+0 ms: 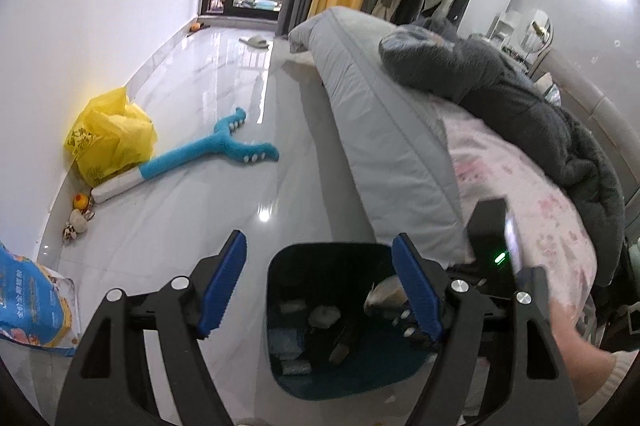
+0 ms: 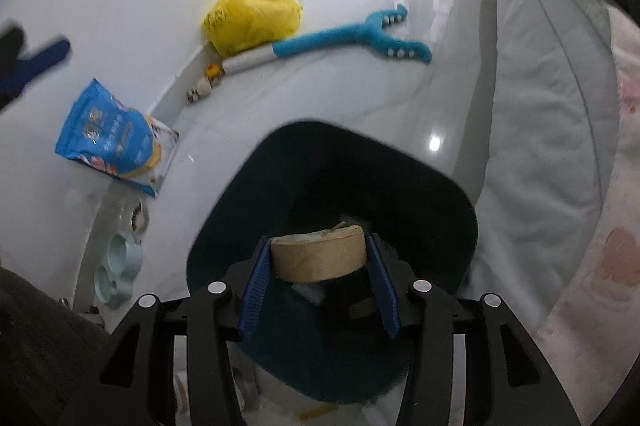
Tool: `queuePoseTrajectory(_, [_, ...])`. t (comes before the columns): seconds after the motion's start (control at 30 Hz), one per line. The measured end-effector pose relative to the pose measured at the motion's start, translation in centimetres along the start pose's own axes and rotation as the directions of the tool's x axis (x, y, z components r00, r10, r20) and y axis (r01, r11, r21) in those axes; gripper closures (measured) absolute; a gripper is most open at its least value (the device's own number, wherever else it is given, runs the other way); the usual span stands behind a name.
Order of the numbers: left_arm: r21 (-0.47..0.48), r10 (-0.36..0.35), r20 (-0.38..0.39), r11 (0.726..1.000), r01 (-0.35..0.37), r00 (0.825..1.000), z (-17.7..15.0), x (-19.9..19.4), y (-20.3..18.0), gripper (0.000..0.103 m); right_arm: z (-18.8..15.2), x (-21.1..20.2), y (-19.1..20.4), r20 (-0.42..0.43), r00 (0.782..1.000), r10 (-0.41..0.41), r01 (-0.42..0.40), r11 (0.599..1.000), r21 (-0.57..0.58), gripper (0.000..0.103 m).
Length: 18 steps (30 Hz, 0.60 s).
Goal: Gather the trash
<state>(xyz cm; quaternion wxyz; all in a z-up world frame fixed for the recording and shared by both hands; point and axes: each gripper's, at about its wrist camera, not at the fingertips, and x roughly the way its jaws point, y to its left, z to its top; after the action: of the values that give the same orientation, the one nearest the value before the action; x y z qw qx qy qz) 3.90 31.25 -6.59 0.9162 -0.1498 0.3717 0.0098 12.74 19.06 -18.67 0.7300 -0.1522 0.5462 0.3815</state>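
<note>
Trash first: a tan cardboard roll (image 2: 319, 257), tape-core shaped, sits clamped between the blue pads of the right gripper (image 2: 318, 284), hanging directly over the mouth of the dark bin (image 2: 448, 194) on the tiled floor beside the bed (image 2: 552, 98). Left gripper (image 1: 320, 284): jaws wide apart, nothing between them, hovering above the same bin.

Step in hand, by my reading: the drop. Best done by keeping the roll centred over the opening and clear of the near rim, then parting the pads fully so it falls flat.

Hard to read: bin contents are dim, pale scraps only. Right gripper is blurred in the left view. Blue bag (image 2: 112, 138) print is illegible.
</note>
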Motion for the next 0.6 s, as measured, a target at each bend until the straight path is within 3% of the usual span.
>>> queuePoseTrajectory(0.1, [0.001, -0.011, 0.021, 1.0, 0.011, 1.0, 0.5, -0.4, -0.7, 0.026, -0.6, 0.4, -0.1, -0.04, 0.999, -0.003, 0.003, 1.0, 0.0, 0.042])
queuePoseTrajectory(0.3, [0.02, -0.013, 0.062, 1.0, 0.012, 0.998, 1.4, -1.7, -2.4, 0.024, -1.7, -1.1, -0.2, -0.032, 0.999, -0.037, 0.037, 0.999, -0.009, 0.041])
queuePoseTrajectory(0.47, [0.039, 0.038, 0.112, 0.998, -0.042, 0.993, 1.4, -3.2, -4.1, 0.016, -2.7, -5.7, -0.8, 0.059, 0.997, -0.044, 0.044, 0.999, 0.011, 0.041])
queuePoseTrajectory(0.6, [0.067, 0.05, 0.159, 0.996, -0.062, 0.986, 1.5, -4.5, -6.1, 0.007, -4.1, -10.7, -1.8, 0.173, 0.982, -0.08, 0.073, 0.996, 0.044, 0.041])
